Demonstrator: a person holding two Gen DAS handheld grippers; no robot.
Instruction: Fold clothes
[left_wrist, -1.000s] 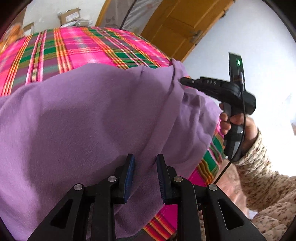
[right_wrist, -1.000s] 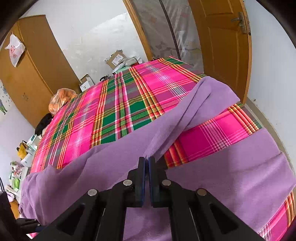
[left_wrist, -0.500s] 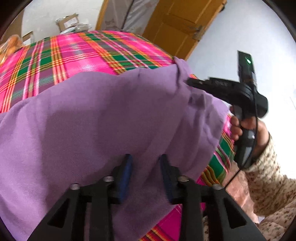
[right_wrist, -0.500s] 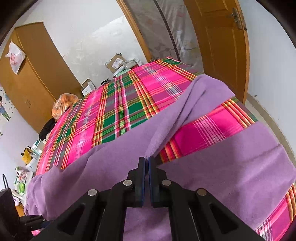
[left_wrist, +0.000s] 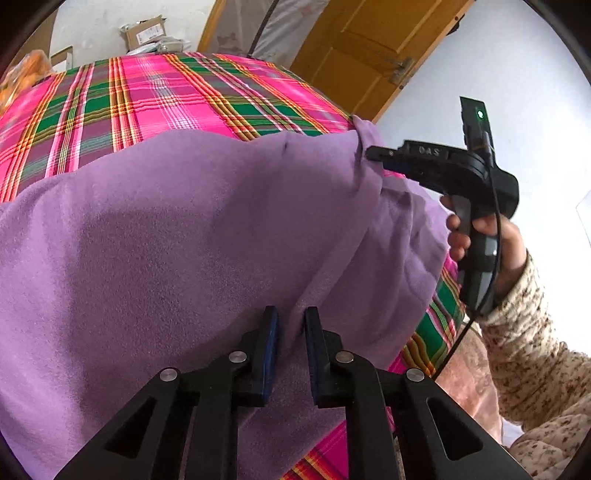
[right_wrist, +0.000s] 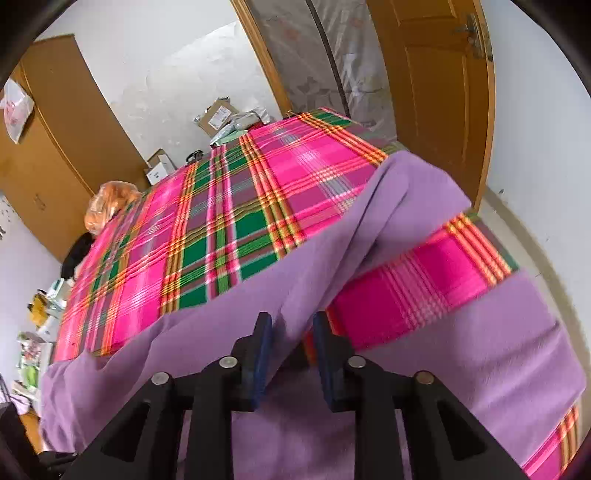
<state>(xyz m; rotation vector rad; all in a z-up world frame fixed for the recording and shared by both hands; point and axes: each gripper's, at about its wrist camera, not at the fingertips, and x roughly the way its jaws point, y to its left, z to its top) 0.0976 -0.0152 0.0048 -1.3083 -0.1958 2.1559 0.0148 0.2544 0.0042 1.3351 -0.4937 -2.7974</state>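
Purple fleece garment (left_wrist: 177, 236) spread on a pink-and-green plaid bedspread (left_wrist: 155, 92), both grippers parted over it.

Its near hem and left end run out of frame, so the garment type is unclear. One long strip (right_wrist: 402, 195) angles away toward the wooden door (right_wrist: 443, 85). Left gripper (left_wrist: 291, 325) stands released, a fabric ridge between its fingers; right gripper (right_wrist: 291, 332) is likewise unclenched, straddling a fold. A hand (left_wrist: 491, 240) holds the right tool's handle.

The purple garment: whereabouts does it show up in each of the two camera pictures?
Left wrist view: the purple garment fills the lower left and centre, over the plaid bedspread.
Right wrist view: it spreads across the bottom, with a strip running up towards the right.
Shared landmark: the wooden door, seen also at.
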